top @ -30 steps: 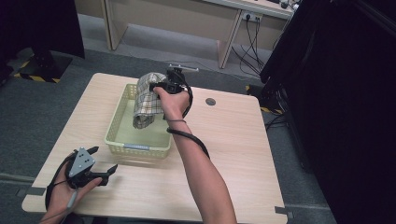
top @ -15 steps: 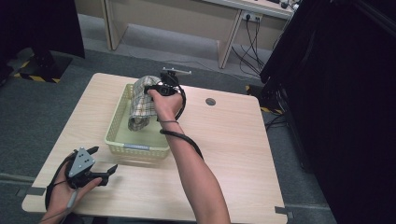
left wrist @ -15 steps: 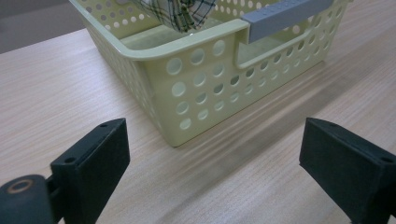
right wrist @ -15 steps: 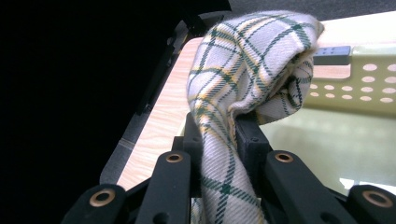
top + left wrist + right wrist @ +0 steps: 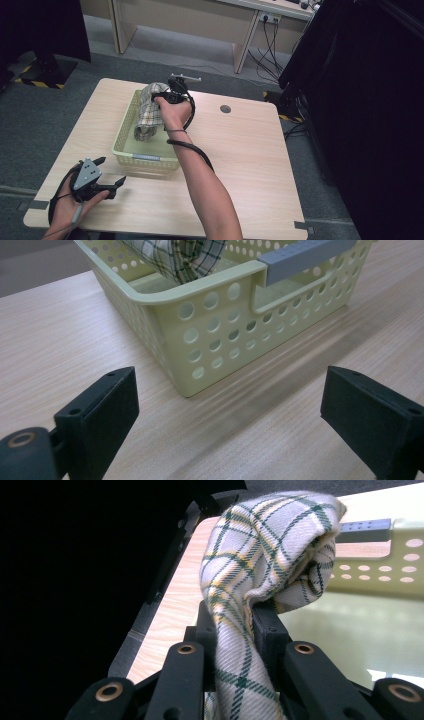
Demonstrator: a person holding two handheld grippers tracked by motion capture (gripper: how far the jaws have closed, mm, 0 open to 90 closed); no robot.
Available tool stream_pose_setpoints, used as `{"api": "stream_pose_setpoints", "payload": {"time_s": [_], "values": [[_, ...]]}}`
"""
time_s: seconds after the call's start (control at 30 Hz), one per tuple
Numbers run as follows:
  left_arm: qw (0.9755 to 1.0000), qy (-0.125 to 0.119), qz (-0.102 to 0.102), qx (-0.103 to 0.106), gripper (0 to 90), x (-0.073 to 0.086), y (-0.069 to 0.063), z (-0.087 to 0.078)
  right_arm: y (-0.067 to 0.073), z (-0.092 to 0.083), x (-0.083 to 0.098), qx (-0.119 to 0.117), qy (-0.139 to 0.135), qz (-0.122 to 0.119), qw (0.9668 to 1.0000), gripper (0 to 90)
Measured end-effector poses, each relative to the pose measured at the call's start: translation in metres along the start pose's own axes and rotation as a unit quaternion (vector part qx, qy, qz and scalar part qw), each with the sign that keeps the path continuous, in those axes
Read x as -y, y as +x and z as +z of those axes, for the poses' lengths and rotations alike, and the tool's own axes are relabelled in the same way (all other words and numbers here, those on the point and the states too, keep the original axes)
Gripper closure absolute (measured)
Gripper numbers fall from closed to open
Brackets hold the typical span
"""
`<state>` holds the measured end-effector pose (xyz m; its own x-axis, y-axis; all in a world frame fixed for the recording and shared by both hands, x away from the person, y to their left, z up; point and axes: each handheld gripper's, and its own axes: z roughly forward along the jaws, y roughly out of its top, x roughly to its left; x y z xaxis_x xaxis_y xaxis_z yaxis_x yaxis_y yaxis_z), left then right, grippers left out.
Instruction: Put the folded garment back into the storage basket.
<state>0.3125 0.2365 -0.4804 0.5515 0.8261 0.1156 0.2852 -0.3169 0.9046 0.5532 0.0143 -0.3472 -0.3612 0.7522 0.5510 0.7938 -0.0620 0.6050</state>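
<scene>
A plaid cloth [image 5: 148,112] hangs over the pale green perforated basket [image 5: 124,142], its lower end resting inside. My right gripper [image 5: 161,96] is shut on the cloth's top, above the basket's far end. In the right gripper view the cloth [image 5: 260,570] is pinched between the jaws of the right gripper [image 5: 235,625] and bulges above them. My left gripper [image 5: 111,175] rests open on the table at the near left, just short of the basket. The left gripper view shows the basket's corner [image 5: 200,335] ahead of its wide-apart fingers [image 5: 105,400], with the cloth [image 5: 185,257] inside.
The basket has grey handle bars [image 5: 305,252]. A small round dark cap [image 5: 225,108] sits in the wooden table [image 5: 250,165] to the right. Desks and cables stand beyond the far edge; a dark mass rises at the right.
My right gripper has carried the cloth a little to the left and toward the basket's far end. The left gripper has stayed in place.
</scene>
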Motion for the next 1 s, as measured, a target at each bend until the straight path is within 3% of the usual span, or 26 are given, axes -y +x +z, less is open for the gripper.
{"api": "stream_pose_setpoints", "payload": {"time_s": [1.0], "values": [[1.0000, 0.000, 0.001, 0.002, 8.1, 0.000, 0.000, 0.000, 0.004, 0.013, 0.007, 0.002, 0.000, 0.010, 0.9999, 77.2]]}}
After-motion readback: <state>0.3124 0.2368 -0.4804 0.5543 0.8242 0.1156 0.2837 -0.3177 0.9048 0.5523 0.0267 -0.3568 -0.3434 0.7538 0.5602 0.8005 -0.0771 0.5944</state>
